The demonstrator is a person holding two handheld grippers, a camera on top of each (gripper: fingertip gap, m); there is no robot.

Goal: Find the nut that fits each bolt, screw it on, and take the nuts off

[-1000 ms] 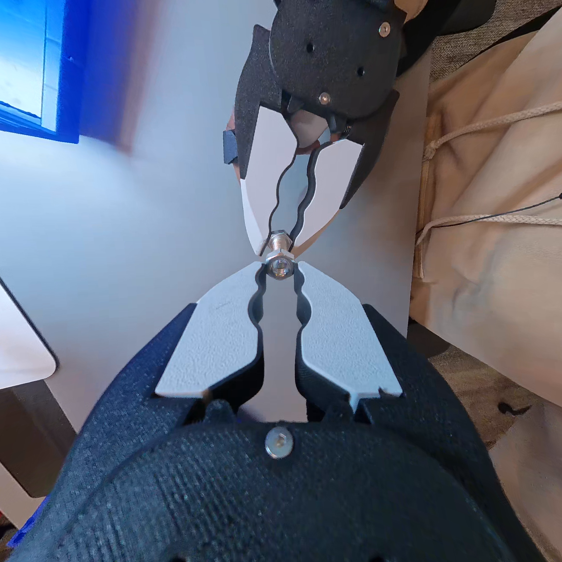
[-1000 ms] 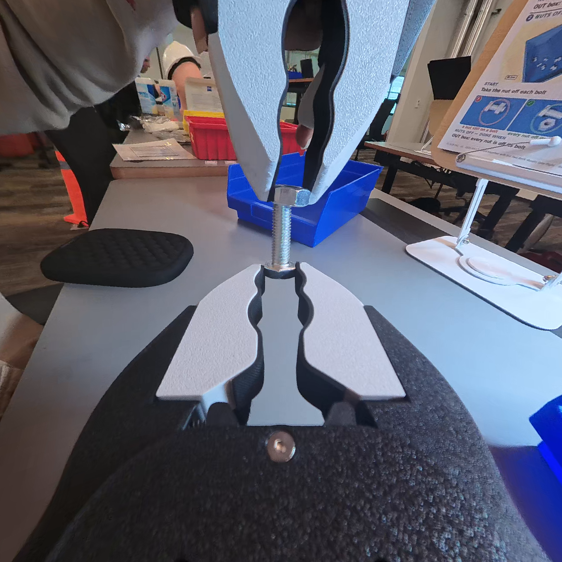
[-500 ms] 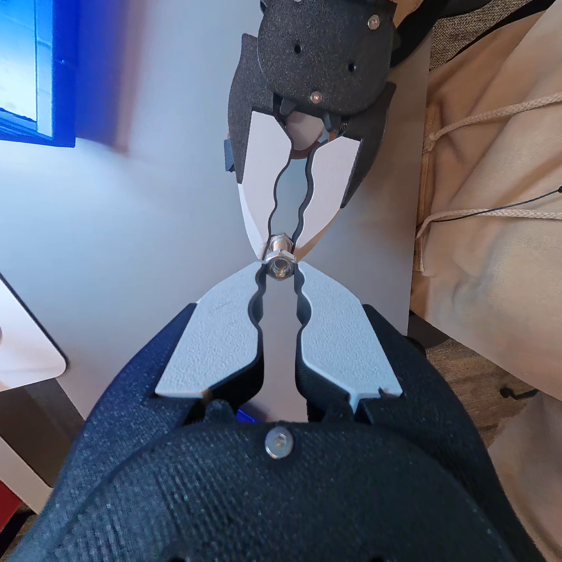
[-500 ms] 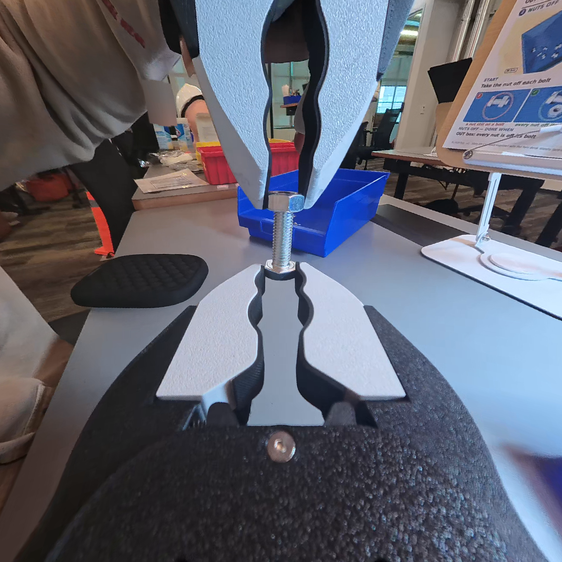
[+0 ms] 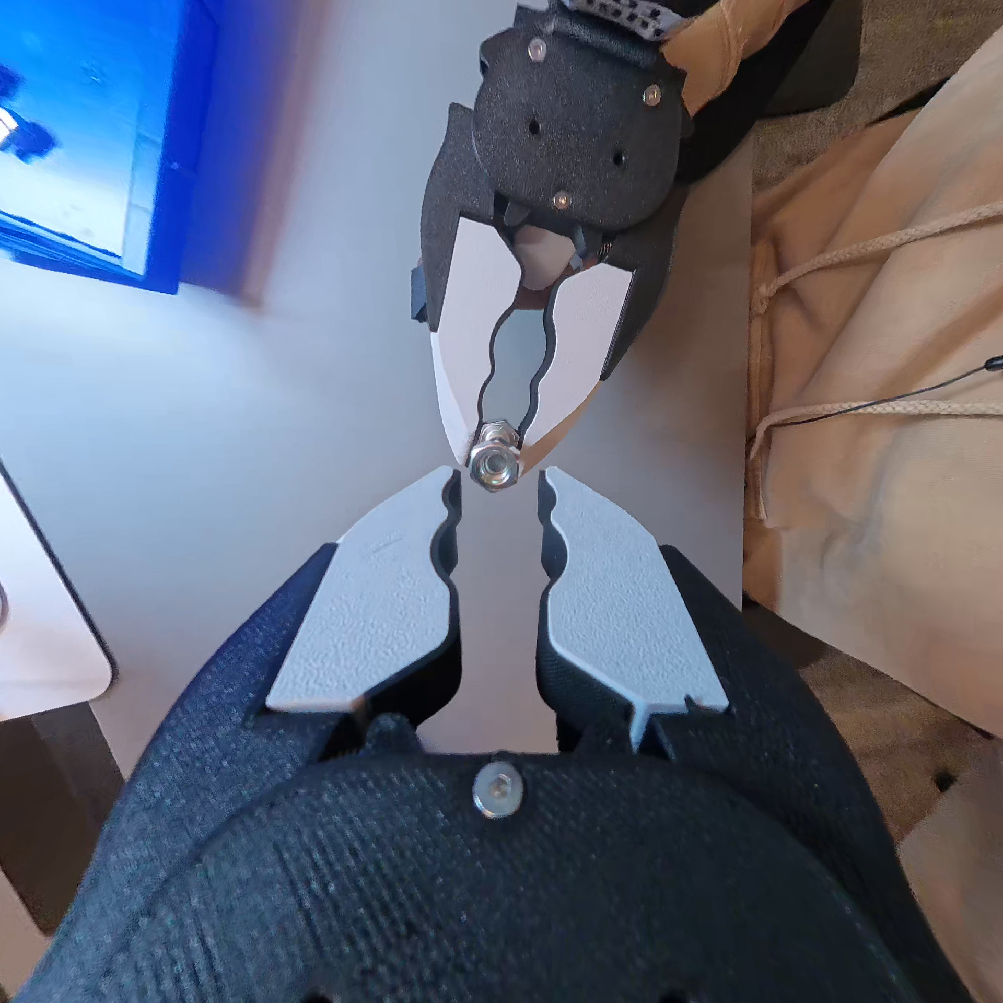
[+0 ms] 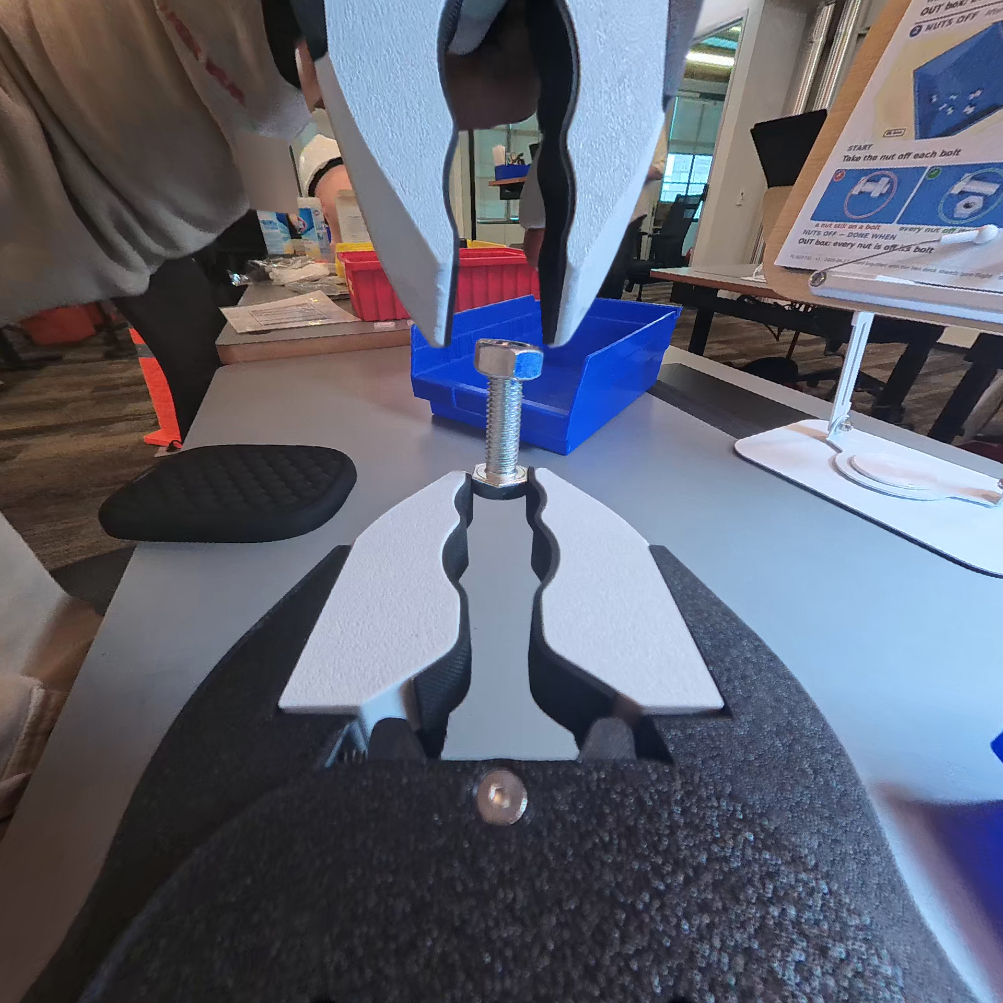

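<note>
1. Left gripper (image 5: 498, 477): fingers spread, tips on either side of the bolt head and clear of it; seen in the right wrist view hanging just above the bolt.
2. Right gripper (image 6: 499, 477): fingers closed on the nut (image 6: 498, 475) at the bolt's lower end.
3. Bolt (image 6: 503, 418): silver, hex head (image 5: 493, 464) up, shank upright above the table (image 6: 325, 412), held only through the nut.
4. Nut: seated low on the thread; how far it is screwed on cannot be told, as the fingertips hide it.
5. Bin (image 6: 586, 380): blue, on the table behind the bolt.
6. Pad (image 6: 228, 491): black, dimpled, at the table's left edge.
7. Stand (image 6: 868, 472): white base, right, carrying an instruction board.
</note>
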